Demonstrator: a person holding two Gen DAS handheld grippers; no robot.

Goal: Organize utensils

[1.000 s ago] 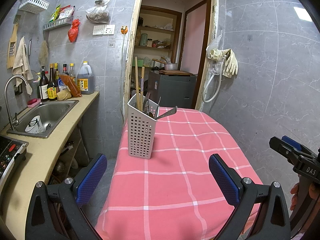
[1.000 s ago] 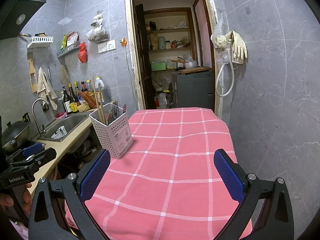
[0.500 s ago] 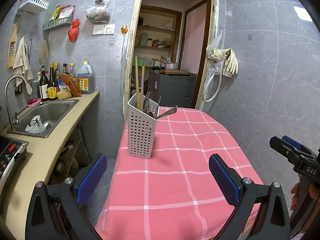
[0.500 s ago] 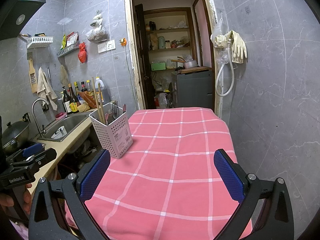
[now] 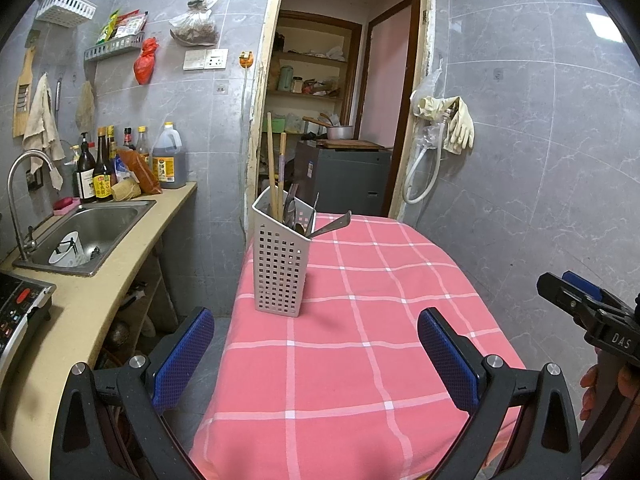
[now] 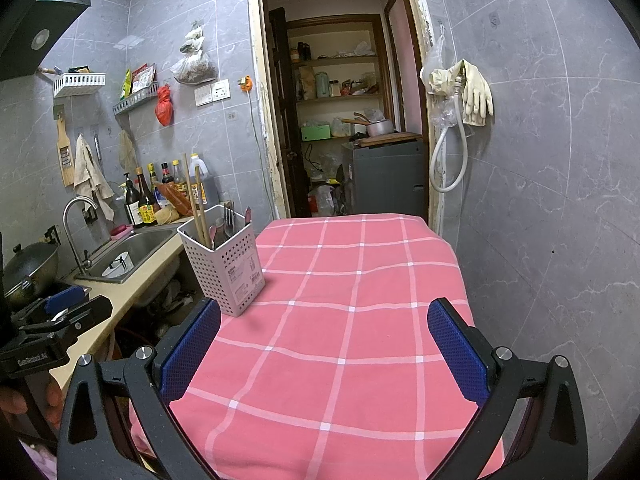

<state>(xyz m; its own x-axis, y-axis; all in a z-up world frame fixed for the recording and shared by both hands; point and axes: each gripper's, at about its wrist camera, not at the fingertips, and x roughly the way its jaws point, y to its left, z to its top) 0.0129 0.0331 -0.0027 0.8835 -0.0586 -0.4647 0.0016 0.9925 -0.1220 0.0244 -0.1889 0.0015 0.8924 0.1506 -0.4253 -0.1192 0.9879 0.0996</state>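
A white perforated utensil holder (image 5: 282, 268) stands on the left side of the pink checked tablecloth (image 5: 360, 360); it also shows in the right wrist view (image 6: 224, 264). It holds wooden chopsticks (image 5: 273, 164), a fork and several metal utensils; one metal handle (image 5: 332, 225) leans out to the right. My left gripper (image 5: 316, 356) is open and empty, well short of the holder. My right gripper (image 6: 324, 356) is open and empty above the cloth (image 6: 344, 320), the holder ahead to its left.
A counter with a steel sink (image 5: 88, 232), bottles (image 5: 100, 172) and a stove panel (image 5: 20, 312) runs along the left. A wok (image 6: 28, 268) sits on the counter. An open doorway (image 5: 340, 120) lies behind the table. A grey tiled wall is on the right.
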